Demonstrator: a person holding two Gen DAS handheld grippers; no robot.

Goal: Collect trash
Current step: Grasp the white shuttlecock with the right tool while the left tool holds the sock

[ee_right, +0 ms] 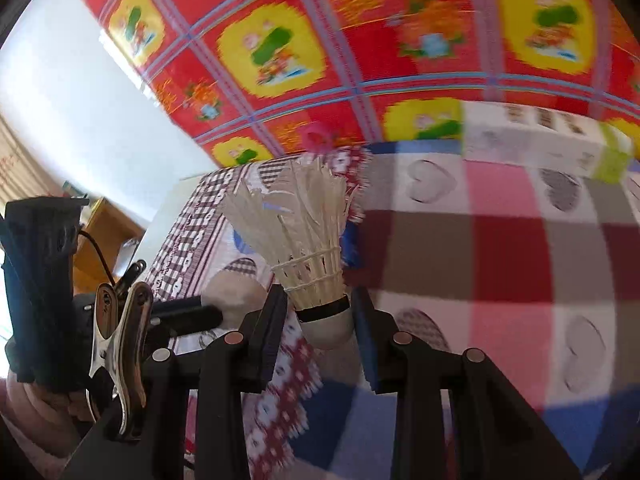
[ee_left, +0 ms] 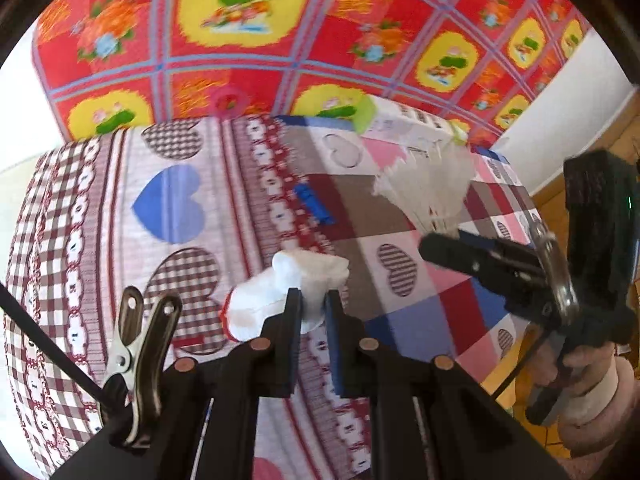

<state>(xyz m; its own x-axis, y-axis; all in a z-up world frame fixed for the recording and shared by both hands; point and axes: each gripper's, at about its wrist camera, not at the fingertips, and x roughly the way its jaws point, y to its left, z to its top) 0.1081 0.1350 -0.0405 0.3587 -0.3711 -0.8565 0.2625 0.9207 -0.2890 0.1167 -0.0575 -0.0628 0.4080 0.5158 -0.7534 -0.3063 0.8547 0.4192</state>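
In the left wrist view my left gripper [ee_left: 314, 308] is shut on a crumpled white tissue [ee_left: 280, 292], held above the patchwork heart-print cloth [ee_left: 180, 208]. To its right, my right gripper [ee_left: 444, 240] carries a white feather shuttlecock [ee_left: 428, 188]. The right wrist view shows the right gripper [ee_right: 320, 312] shut on the shuttlecock [ee_right: 304, 232] at its cork base, feathers pointing away. There the left gripper [ee_right: 208, 310] shows at the left with the tissue [ee_right: 236, 294] in its tips.
A small blue object [ee_left: 314, 204] lies on the cloth. At its far edge lie a white box with green ends [ee_left: 404, 124] and a pink ring [ee_left: 230, 102]. A red and yellow patterned cloth [ee_left: 240, 40] rises behind. A wooden floor [ee_left: 560, 200] shows at the right.
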